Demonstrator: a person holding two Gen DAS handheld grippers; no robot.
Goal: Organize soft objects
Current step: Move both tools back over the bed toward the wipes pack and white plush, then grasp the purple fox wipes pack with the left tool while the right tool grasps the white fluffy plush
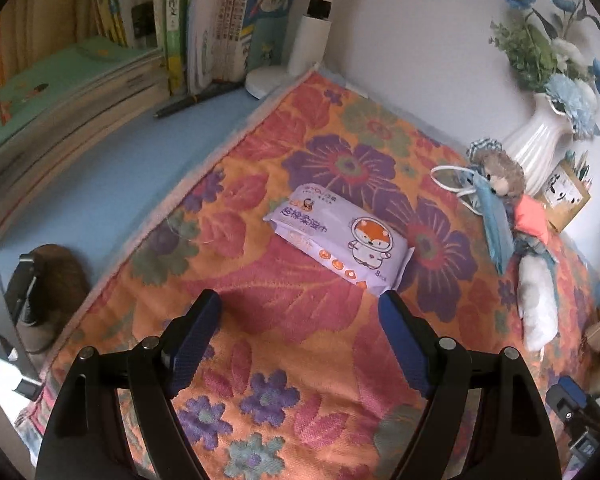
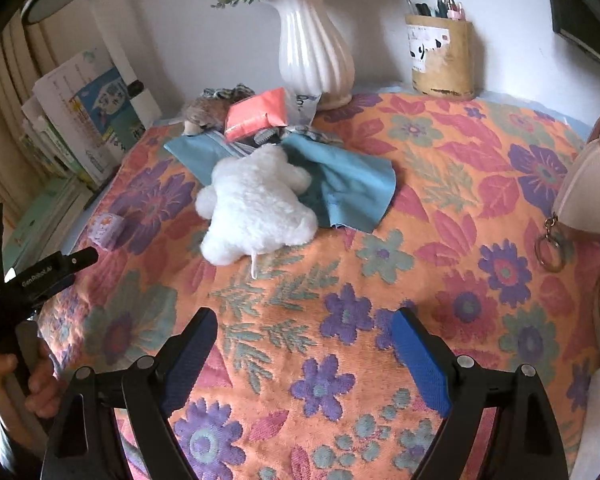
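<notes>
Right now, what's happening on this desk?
A person holds two grippers over a flowered cloth; both are open and empty. The left gripper faces a purple tissue pack lying alone. The right gripper faces a white plush resting on a blue cloth beside the vase.

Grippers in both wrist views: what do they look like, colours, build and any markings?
Both match: the left gripper and right gripper have black linkage arms with silver pivot pins and fingers faced with textured blue pads. The left gripper's body, seen from the right wrist, carries white "GenRobot.AI" lettering. No cables visible.
</notes>
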